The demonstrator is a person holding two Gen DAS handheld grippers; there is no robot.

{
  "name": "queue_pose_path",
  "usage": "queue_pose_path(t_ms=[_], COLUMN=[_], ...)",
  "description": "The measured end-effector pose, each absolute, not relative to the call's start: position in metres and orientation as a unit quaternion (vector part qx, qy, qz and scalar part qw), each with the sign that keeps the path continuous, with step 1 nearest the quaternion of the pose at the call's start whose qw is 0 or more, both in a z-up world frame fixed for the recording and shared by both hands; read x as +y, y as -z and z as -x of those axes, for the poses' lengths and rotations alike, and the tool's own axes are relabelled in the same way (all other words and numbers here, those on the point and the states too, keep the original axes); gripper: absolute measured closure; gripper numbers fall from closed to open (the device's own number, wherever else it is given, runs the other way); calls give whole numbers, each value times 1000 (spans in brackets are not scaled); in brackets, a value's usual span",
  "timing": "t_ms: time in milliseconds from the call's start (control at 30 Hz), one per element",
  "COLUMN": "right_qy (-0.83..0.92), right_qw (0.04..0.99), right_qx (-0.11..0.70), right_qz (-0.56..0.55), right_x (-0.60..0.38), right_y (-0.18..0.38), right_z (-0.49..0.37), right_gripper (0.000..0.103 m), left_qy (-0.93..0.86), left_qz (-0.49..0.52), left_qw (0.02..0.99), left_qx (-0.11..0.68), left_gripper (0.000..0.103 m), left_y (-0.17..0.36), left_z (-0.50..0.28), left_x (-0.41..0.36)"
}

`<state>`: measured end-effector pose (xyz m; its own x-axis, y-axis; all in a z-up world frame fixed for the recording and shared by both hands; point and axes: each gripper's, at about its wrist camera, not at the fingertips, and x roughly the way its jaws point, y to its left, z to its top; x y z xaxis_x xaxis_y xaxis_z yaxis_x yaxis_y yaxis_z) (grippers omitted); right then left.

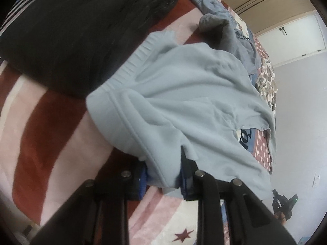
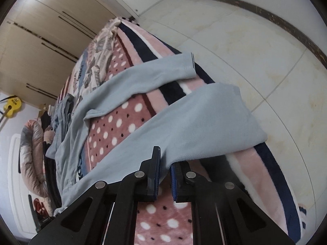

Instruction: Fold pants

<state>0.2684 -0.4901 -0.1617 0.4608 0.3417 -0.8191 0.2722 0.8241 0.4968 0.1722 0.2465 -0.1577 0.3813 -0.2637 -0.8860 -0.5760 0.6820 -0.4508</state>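
Light blue pants (image 1: 184,94) lie on a patterned blanket (image 1: 40,122) on a bed. My left gripper (image 1: 163,175) is shut on the waistband end of the pants, with cloth bunched between its blue pads. In the right wrist view my right gripper (image 2: 166,169) is shut on the near leg of the pants (image 2: 194,122), close to its cuff. The other leg (image 2: 147,77) lies across the blanket farther off, its cuff near the bed's edge.
A black garment (image 1: 71,30) lies on the bed beyond the waistband. Grey-blue clothes (image 1: 222,16) lie farther back. The bed's edge (image 2: 271,159) drops to a tiled floor (image 2: 255,40). A wardrobe (image 2: 40,40) stands behind the bed.
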Motion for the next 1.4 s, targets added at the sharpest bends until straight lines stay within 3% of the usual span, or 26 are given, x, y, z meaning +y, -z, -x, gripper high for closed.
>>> queue_pose_path(t_ms=[433, 633, 733, 767, 800, 833, 933, 1033, 1100, 1400], right_qy=[-30, -13, -5, -3, -2, -4, -11, -26, -29, -25], right_qw=[809, 771, 760, 759, 757, 754, 745, 748, 747, 741], right_qx=[513, 557, 564, 565, 566, 566, 571, 572, 572, 564], right_qz=[-286, -308, -323, -324, -326, -332, -344, -336, -338, -364], right_x=[-497, -507, -515, -517, -518, -518, -511, -497, -491, -475], right_y=[127, 163, 184, 189, 195, 202, 214, 213, 213, 218], right_z=[-278, -267, -258, -256, -253, -250, -244, -243, -244, -250], right_gripper=[100, 97, 96, 90, 79, 75, 73, 67, 62, 52], left_qy=[-124, -146, -142, -140, -139, -133, -111, -60, -49, -86], left_qz=[363, 346, 365, 370, 378, 389, 425, 468, 459, 460], left_qw=[747, 722, 711, 705, 696, 687, 679, 668, 674, 680], left_qx=[543, 581, 584, 589, 595, 599, 589, 575, 577, 565], left_gripper=[82, 80, 68, 61, 59, 59, 46, 43, 33, 34], left_y=[119, 145, 166, 173, 180, 187, 198, 202, 203, 220], left_z=[-179, -170, -161, -158, -154, -149, -137, -134, -139, -164], left_x=[261, 258, 254, 253, 250, 246, 237, 225, 215, 197])
